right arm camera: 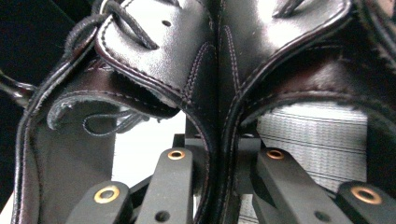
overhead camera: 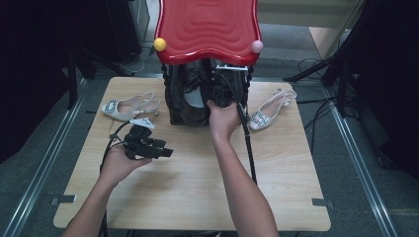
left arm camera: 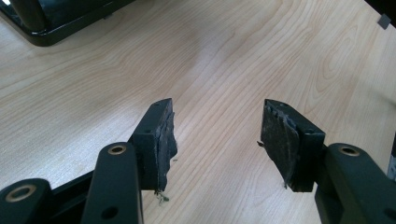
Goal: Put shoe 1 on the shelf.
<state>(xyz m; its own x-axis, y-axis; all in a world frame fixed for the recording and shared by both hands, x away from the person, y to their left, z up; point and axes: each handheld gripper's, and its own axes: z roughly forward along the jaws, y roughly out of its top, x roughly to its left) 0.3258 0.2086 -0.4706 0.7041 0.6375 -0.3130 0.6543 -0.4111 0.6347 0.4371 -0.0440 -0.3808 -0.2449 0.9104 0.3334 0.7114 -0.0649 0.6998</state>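
Observation:
A pair of black leather lace-up shoes (overhead camera: 190,96) sits in the dark rack under a red wavy top (overhead camera: 207,27). My right gripper (overhead camera: 225,96) reaches into the rack, mostly covered by the hand. In the right gripper view its jaws are shut (right arm camera: 215,144) on the touching inner sides of the left shoe (right arm camera: 140,51) and the right shoe (right arm camera: 289,42). My left gripper (overhead camera: 163,152) hovers over the wooden table (overhead camera: 197,187) in front of the rack. It stands open (left arm camera: 217,140) with nothing between its worn pads (left arm camera: 163,140).
A beige slingback sandal (overhead camera: 129,106) lies left of the rack and its mate (overhead camera: 271,111) lies to the right. A yellow ball (overhead camera: 159,44) and a pink ball (overhead camera: 257,47) cap the red top's corners. The rack's black base (left arm camera: 56,18) shows in the left gripper view.

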